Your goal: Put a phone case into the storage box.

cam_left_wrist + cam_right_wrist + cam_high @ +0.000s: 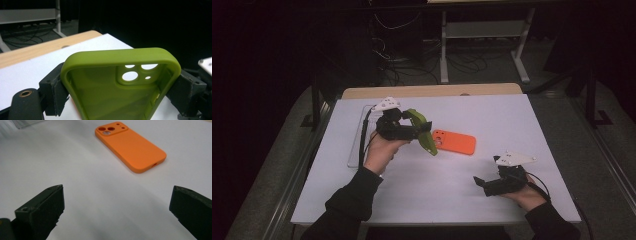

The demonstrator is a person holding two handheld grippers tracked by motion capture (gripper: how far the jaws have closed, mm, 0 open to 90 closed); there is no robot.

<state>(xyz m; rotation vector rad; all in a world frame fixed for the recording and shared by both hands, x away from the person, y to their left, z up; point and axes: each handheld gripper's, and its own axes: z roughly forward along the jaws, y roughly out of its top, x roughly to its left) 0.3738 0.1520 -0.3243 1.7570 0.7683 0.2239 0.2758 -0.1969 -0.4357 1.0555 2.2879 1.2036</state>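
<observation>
Table edges: white table (512, 115) bare around the right gripper (482, 184).
Right jaws: spread wide, holding nothing.
Left gripper (419, 131): clamped across the green phone case (120, 85), raised off the table.
Orange phone case (130, 145): flat, mid-table, camera holes up.

Two phone cases are in the scene: one olive-green case (423, 131) held up off the table at the left, and one orange case (454, 142) lying flat on the white tabletop near the middle. Two handheld grippers are present, a left gripper (414, 131) and a right gripper (481, 183), one in each of the person's two hands. One clear tray (354, 150) sits at the far left edge.
</observation>
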